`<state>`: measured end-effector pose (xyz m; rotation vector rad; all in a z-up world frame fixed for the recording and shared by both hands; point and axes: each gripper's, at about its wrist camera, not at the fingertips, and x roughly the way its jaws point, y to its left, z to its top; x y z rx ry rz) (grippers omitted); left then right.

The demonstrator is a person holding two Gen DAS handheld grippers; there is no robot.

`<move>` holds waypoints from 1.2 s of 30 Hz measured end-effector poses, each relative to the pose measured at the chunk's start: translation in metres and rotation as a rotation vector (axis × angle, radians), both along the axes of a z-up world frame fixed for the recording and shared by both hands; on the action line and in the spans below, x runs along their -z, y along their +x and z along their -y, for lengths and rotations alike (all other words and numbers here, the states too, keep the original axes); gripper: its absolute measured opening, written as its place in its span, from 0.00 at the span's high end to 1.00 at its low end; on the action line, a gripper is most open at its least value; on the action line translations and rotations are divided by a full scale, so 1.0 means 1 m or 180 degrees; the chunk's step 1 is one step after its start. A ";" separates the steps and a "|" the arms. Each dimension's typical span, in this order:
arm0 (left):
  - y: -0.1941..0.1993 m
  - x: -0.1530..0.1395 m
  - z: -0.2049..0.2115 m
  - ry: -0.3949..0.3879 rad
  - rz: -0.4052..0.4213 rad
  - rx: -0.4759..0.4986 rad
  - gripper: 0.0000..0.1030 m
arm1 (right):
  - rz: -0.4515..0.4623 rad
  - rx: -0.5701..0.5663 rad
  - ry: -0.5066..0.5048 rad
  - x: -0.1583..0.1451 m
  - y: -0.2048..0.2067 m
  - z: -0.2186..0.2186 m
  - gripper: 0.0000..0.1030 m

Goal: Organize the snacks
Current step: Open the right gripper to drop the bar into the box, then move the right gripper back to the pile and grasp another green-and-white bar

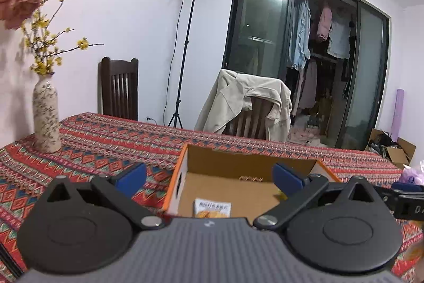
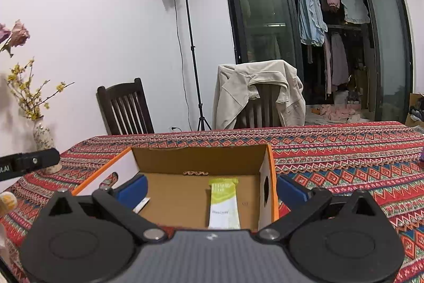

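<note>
An open cardboard box with orange edges [image 1: 175,184] [image 2: 273,177] sits on the patterned tablecloth. In the left wrist view a small white and orange snack packet [image 1: 212,208] lies on the box floor near the front. In the right wrist view a green and white snack stick [image 2: 224,203] lies inside the box, with the corner of a white packet [image 2: 141,204] at its left. My left gripper [image 1: 209,178] is open and empty above the box's near left side. My right gripper [image 2: 212,188] is open and empty, its fingers straddling the box's right wall.
A flowered vase [image 1: 45,118] [image 2: 42,137] stands on the table at the left. Two chairs [image 1: 119,88] [image 2: 258,97], one draped with a beige jacket, stand behind the table. A light stand [image 1: 185,44] is at the wall. A purple item [image 1: 412,174] lies at the right table edge.
</note>
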<state>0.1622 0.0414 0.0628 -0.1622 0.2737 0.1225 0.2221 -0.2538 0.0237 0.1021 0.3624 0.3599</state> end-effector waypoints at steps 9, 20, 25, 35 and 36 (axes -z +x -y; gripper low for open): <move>-0.041 0.020 -0.014 0.0025 -0.0082 -0.0018 0.00 | -0.0155 -0.0033 -0.0042 0.015 -0.037 0.005 0.00; -0.072 0.041 -0.020 0.0075 -0.0268 -0.0034 0.00 | -0.0321 -0.0053 -0.0047 0.039 -0.069 0.004 0.00; -0.077 0.042 -0.020 0.0113 -0.0262 -0.0003 0.00 | -0.0322 -0.0065 -0.0103 0.040 -0.074 0.000 0.00; -0.077 0.052 -0.028 0.0028 -0.0370 -0.0020 0.00 | -0.0306 -0.0097 -0.0212 0.041 -0.079 -0.012 0.01; -0.078 0.052 -0.029 0.0024 -0.0375 -0.0024 0.00 | -0.0307 -0.0109 -0.0234 0.041 -0.079 -0.014 0.02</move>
